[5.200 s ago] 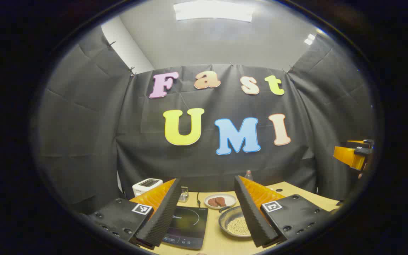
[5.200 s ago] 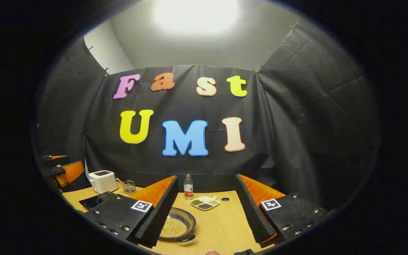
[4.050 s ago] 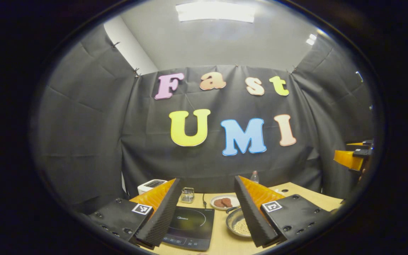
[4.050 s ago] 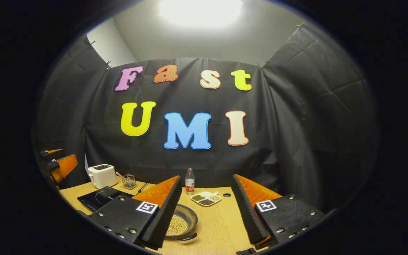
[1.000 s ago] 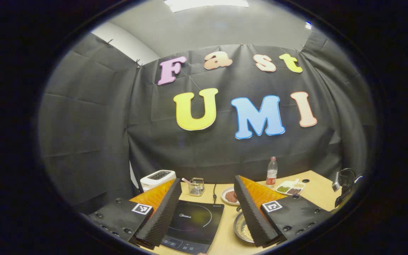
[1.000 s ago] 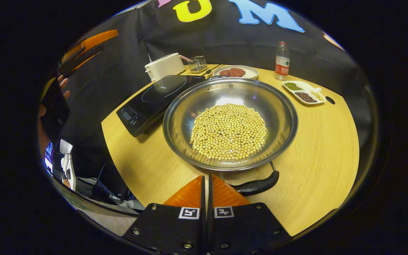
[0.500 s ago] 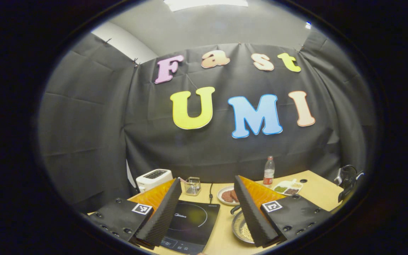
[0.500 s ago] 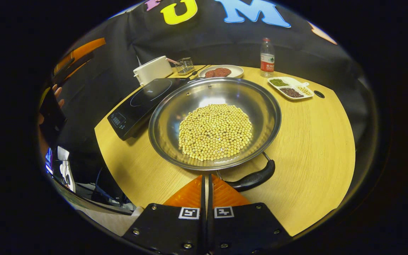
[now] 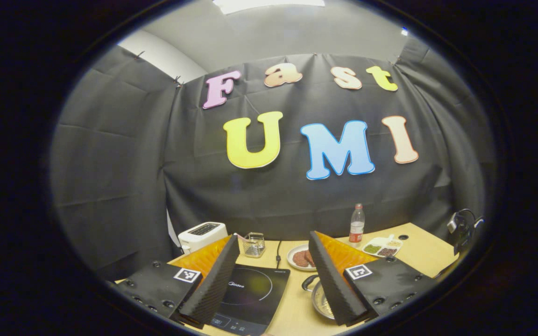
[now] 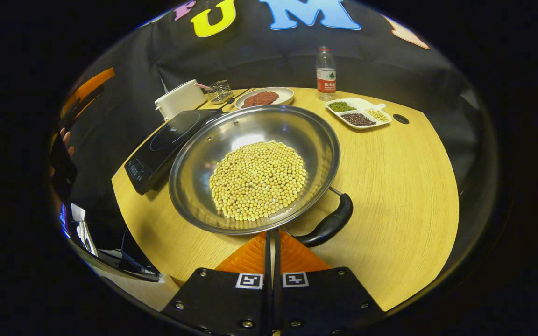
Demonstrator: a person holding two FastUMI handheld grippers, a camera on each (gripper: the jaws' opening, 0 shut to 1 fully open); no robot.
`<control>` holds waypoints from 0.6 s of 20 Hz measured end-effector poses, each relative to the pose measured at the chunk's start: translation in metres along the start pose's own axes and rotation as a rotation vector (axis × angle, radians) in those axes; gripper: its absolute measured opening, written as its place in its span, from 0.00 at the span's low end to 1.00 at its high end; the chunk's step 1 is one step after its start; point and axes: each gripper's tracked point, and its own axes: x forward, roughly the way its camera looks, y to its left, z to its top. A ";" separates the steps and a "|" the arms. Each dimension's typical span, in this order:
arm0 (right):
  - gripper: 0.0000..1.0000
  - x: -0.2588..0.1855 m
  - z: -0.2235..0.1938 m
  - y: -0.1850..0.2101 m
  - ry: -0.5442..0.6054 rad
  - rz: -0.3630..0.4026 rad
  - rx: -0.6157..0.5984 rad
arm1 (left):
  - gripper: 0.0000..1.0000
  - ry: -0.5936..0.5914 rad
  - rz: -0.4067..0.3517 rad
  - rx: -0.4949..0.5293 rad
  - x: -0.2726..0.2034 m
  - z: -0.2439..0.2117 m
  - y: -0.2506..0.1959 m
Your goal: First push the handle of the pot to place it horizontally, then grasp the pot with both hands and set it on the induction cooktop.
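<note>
Over on the left, the cooktop (image 10: 164, 144) waits on the tabletop (image 10: 404, 186), left gripper (image 9: 273, 280) hanging above it, fingers spread and empty. Centre, the pot (image 10: 255, 168) of beans sits just beside the cooktop. Right gripper (image 10: 272, 238), fingers clenched on nothing, has nudged the handle (image 10: 327, 226) round from half a second ago: the push is working, grasp comes next.
</note>
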 end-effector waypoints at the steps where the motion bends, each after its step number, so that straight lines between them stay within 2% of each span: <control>1: 0.01 0.001 0.000 -0.005 0.000 -0.006 -0.001 | 1.00 0.001 0.000 0.003 0.000 -0.001 -0.002; 3: 0.01 0.002 0.003 -0.016 -0.004 -0.019 -0.002 | 1.00 0.006 0.002 0.008 0.002 -0.002 -0.008; 4: 0.01 0.002 0.006 -0.021 -0.008 -0.024 0.005 | 0.97 0.008 0.004 0.008 0.002 -0.002 -0.010; 5: 0.01 0.002 0.007 -0.025 -0.014 -0.030 0.014 | 1.00 0.010 0.005 0.008 0.001 -0.003 -0.012; 7: 0.01 0.004 0.011 -0.034 -0.029 -0.048 0.024 | 1.00 0.010 0.010 0.009 0.001 -0.002 -0.015; 12: 0.01 0.006 0.024 -0.054 -0.082 -0.130 0.053 | 0.97 0.009 0.013 -0.001 -0.002 -0.006 -0.018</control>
